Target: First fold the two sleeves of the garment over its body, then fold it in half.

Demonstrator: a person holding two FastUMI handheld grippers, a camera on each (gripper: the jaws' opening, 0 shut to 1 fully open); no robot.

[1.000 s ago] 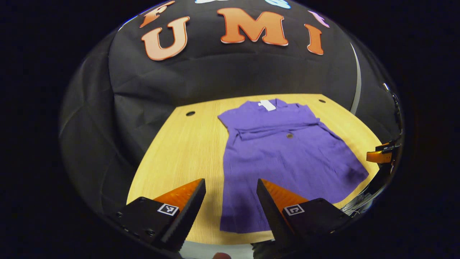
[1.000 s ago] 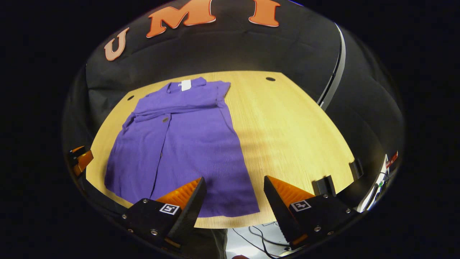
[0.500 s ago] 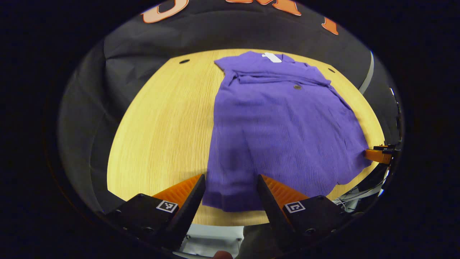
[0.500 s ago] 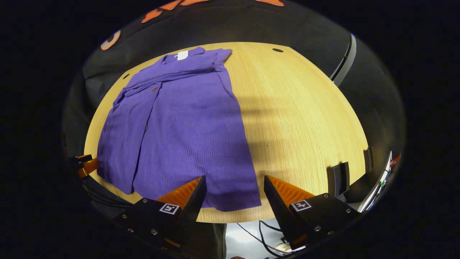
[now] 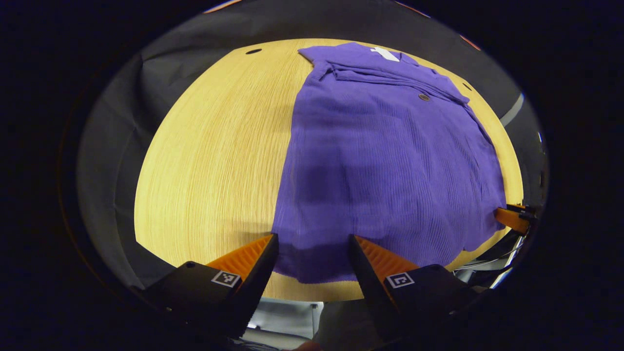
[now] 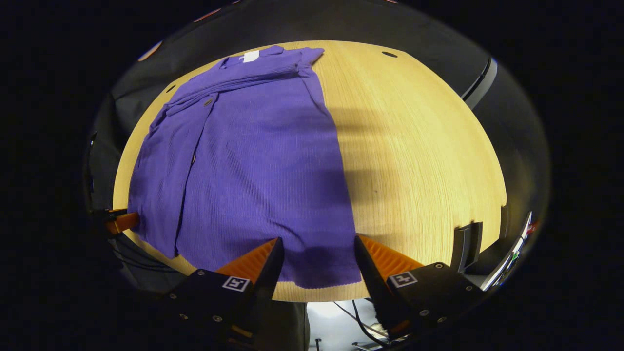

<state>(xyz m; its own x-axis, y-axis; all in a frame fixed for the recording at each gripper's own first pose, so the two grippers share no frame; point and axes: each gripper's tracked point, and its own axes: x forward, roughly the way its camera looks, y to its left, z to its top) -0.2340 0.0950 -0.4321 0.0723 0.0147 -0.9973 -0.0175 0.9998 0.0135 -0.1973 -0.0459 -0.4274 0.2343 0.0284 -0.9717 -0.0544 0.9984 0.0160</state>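
Left gripper view, left gripper [image 5: 312,243] open over purple garment's [image 5: 385,161] near hem, right gripper [image 6: 317,246] likewise open, wooden table [image 5: 214,156].

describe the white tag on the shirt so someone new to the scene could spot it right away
Start at the wooden table, where a purple shirt lies flat with its sleeves folded across the chest. Follow the shirt to its far end, the collar. The tag is a small white rectangle inside the neckline, the only white patch on the purple cloth, unlike the small dark button lower down.
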